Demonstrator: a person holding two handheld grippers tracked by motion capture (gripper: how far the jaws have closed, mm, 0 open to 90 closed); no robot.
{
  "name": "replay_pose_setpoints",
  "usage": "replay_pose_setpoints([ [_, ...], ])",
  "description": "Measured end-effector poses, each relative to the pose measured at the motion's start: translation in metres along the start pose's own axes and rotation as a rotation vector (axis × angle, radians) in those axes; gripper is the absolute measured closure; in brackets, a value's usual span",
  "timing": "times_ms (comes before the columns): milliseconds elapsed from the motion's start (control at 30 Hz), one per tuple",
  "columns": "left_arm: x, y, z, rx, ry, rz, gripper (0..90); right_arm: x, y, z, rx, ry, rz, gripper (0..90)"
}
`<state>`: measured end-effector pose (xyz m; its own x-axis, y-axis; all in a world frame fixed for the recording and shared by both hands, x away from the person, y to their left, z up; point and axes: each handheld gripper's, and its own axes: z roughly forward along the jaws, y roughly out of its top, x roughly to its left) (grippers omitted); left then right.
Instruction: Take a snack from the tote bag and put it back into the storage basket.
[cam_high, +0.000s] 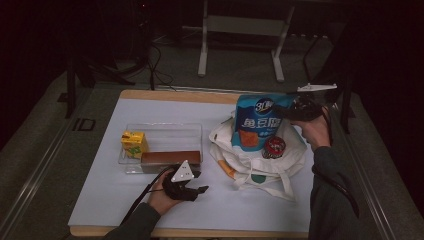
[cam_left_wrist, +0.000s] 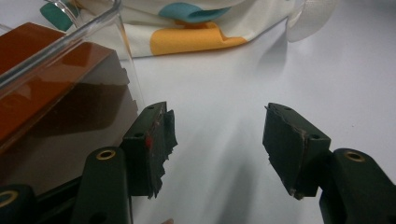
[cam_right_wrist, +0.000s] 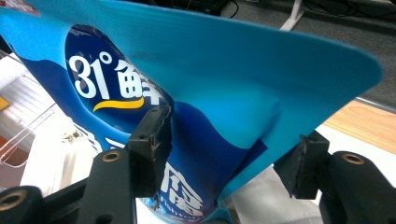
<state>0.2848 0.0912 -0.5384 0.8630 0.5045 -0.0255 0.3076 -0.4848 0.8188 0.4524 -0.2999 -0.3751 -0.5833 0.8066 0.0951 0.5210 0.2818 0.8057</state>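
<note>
A blue snack bag (cam_high: 257, 122) (cam_right_wrist: 210, 70) with white lettering stands upright in a white tote bag (cam_high: 260, 167) (cam_left_wrist: 196, 28) at the table's right. My right gripper (cam_high: 287, 111) (cam_right_wrist: 229, 149) holds the snack bag's upper right edge, and the bag bulges between both pads. A red round item (cam_high: 274, 147) lies in the tote beside the snack bag. My left gripper (cam_high: 199, 181) (cam_left_wrist: 217, 140) rests low on the white mat with its jaws open and nothing between them. It sits just off the front right corner of a clear tray (cam_high: 165, 131) (cam_left_wrist: 84, 37).
The tray holds a yellow drink carton (cam_high: 133, 143) and a long brown box (cam_high: 170, 159) (cam_left_wrist: 56, 107). The white mat (cam_high: 110, 190) covers a wooden table (cam_high: 190, 96). A metal stand (cam_high: 240, 45) rises on the floor behind it.
</note>
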Motion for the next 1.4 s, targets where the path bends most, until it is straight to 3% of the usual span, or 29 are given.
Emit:
replay_pose_setpoints([
  [267, -0.001, 0.000, 0.000, 0.002, 0.002, 0.010, 40.5, -0.004, -0.002, 0.004, -0.031, 0.018, 0.011, 40.7],
  [700, -0.001, 0.000, 0.001, 0.009, 0.000, 0.013, 40.2, -0.001, -0.004, 0.011, -0.051, 0.081, -0.018, 39.5],
  [1400, -0.002, 0.000, 0.002, 0.021, 0.004, 0.022, 40.1, 0.013, -0.005, 0.006, -0.094, 0.243, -0.030, 74.7],
])
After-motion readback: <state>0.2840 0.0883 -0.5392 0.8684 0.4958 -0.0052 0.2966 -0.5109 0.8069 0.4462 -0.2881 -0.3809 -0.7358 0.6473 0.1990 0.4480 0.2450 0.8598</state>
